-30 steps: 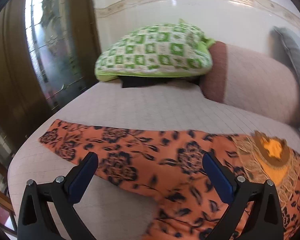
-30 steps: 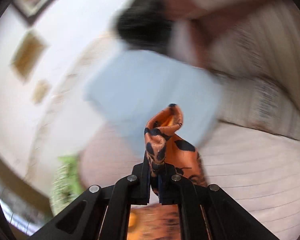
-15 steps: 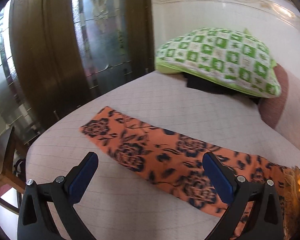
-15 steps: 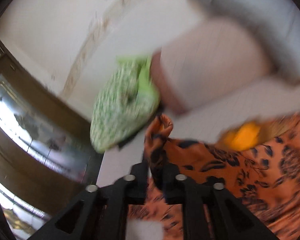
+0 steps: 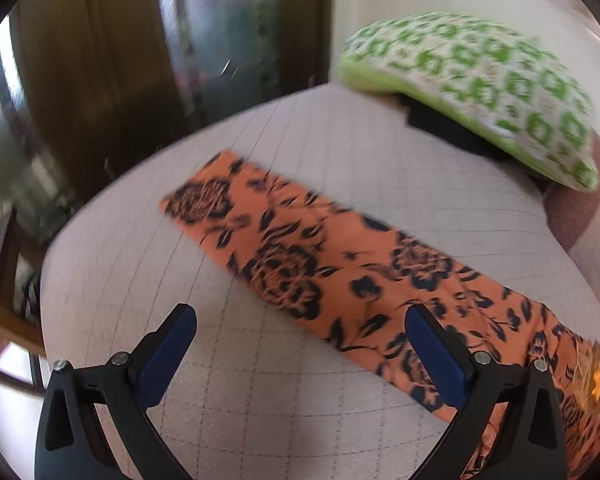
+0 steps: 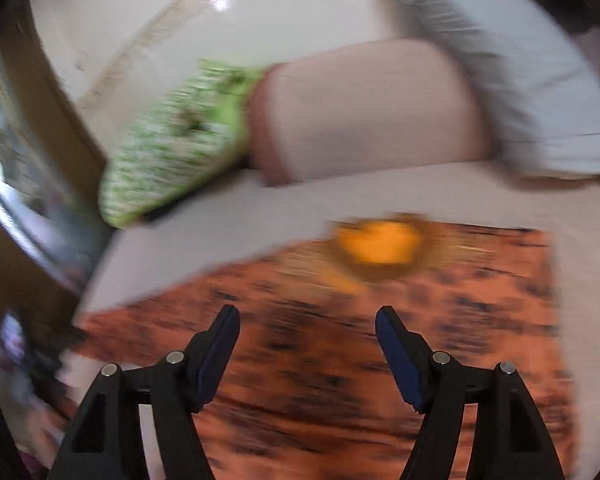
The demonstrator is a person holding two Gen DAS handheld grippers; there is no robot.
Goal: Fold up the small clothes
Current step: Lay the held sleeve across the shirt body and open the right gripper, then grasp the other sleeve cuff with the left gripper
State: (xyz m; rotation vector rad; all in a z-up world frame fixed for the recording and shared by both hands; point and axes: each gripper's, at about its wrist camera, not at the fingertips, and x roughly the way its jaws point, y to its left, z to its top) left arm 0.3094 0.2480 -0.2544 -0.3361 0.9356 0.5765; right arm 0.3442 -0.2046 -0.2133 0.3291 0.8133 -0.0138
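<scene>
An orange garment with a dark floral print [image 5: 320, 264] lies flat on the pale quilted bed [image 5: 260, 420]. In the left wrist view its long sleeve runs from the upper left toward the lower right. My left gripper [image 5: 300, 320] is open and empty, just above the sleeve's near edge. In the blurred right wrist view the garment's body [image 6: 340, 340] fills the foreground, with its yellow-lined neck opening [image 6: 378, 242] farther away. My right gripper [image 6: 307, 320] is open and empty over the garment's body.
A green-and-white checked pillow [image 5: 480, 88] lies on a dark object at the head of the bed. A beige bolster [image 6: 364, 112] and a grey pillow [image 6: 520, 80] lie beside it. A dark wooden door [image 5: 100, 80] stands past the bed's left edge.
My right gripper has opened and let go of the orange fabric, which now lies flat. My left gripper has swung left along the sleeve and stayed open.
</scene>
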